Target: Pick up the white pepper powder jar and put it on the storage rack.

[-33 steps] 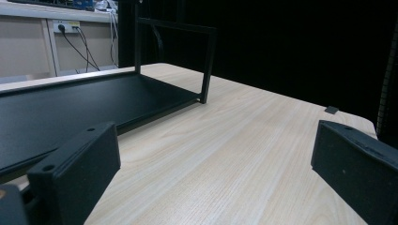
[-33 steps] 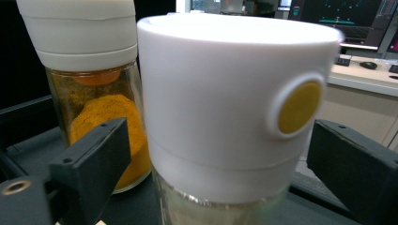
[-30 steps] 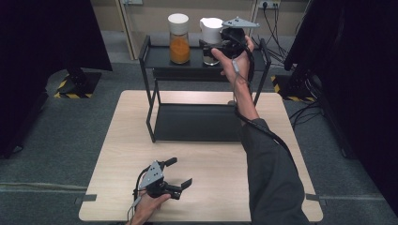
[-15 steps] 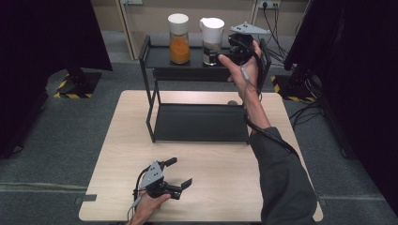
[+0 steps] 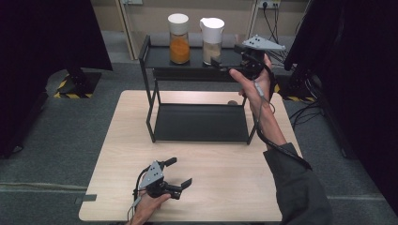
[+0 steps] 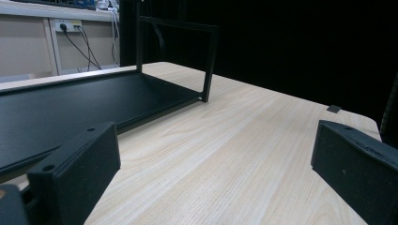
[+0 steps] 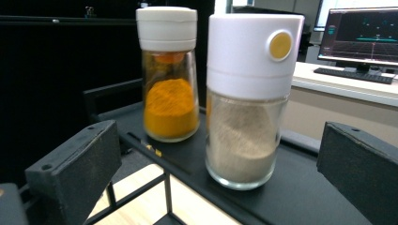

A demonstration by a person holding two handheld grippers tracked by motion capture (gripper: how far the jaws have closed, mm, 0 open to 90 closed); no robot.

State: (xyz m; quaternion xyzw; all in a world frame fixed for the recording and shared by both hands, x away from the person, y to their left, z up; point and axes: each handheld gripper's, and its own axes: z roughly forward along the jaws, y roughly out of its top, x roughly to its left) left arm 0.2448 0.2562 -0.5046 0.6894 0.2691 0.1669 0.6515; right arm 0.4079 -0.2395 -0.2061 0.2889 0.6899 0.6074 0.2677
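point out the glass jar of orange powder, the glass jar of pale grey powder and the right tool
glass jar of orange powder with white lid (image 7: pixel 170 108), right gripper view, on the orange powder behind the glass
glass jar of pale grey powder with white lid (image 7: pixel 244 140), right gripper view, on its glass body
right tool (image 5: pixel 224 64), high view, midway between its fingertips

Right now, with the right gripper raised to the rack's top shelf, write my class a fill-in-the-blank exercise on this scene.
1. The jar farther from the right gripper holds ____ powder.
2. Both jars stand on the black rack's ____ shelf.
3. The pale-powder jar has a round ____ button on its white lid.
4. The left gripper rests low over the wooden table with its fingers ____.

Missing words: orange; top; yellow; open
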